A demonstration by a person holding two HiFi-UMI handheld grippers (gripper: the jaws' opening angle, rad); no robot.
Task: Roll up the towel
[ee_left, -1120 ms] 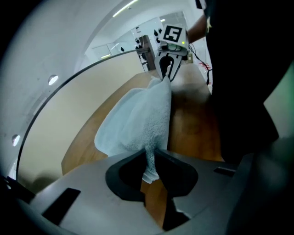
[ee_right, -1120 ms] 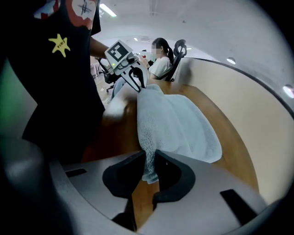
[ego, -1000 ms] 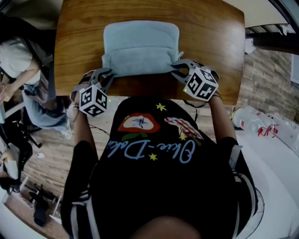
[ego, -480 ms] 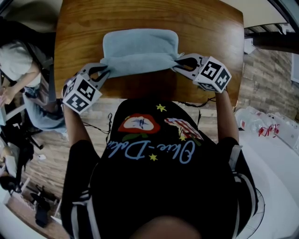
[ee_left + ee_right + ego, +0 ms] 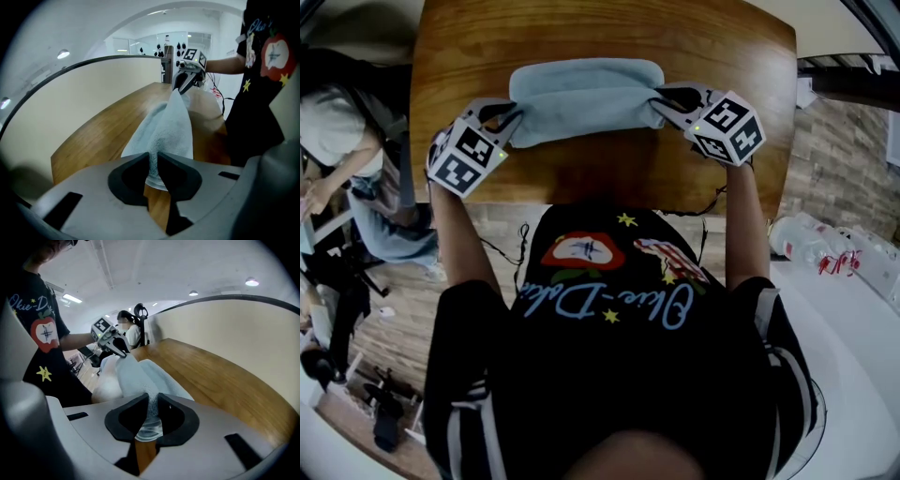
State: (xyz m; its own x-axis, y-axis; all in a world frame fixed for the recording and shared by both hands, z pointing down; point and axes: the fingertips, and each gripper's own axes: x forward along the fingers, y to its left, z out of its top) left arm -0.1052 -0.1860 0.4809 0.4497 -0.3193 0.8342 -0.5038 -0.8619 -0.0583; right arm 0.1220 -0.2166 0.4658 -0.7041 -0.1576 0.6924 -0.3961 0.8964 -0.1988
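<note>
A light blue towel (image 5: pixel 584 97) lies folded on the wooden table (image 5: pixel 712 37), its near edge lifted over the rest. My left gripper (image 5: pixel 508 122) is shut on the towel's near left corner. In the left gripper view the cloth (image 5: pixel 165 133) runs from between the pads out to the other gripper (image 5: pixel 187 77). My right gripper (image 5: pixel 661 101) is shut on the near right corner. The towel (image 5: pixel 140 376) is pinched between its pads in the right gripper view, stretched toward the left gripper (image 5: pixel 112 341).
The table's near edge (image 5: pixel 609 202) is just in front of my body. A seated person (image 5: pixel 337 122) is at the left beside the table. Bottles (image 5: pixel 820 248) lie on a white surface at the right.
Both grippers moved away from me across the table and rose a little, carrying the towel's near edge over the far part. The visible towel is now shorter.
</note>
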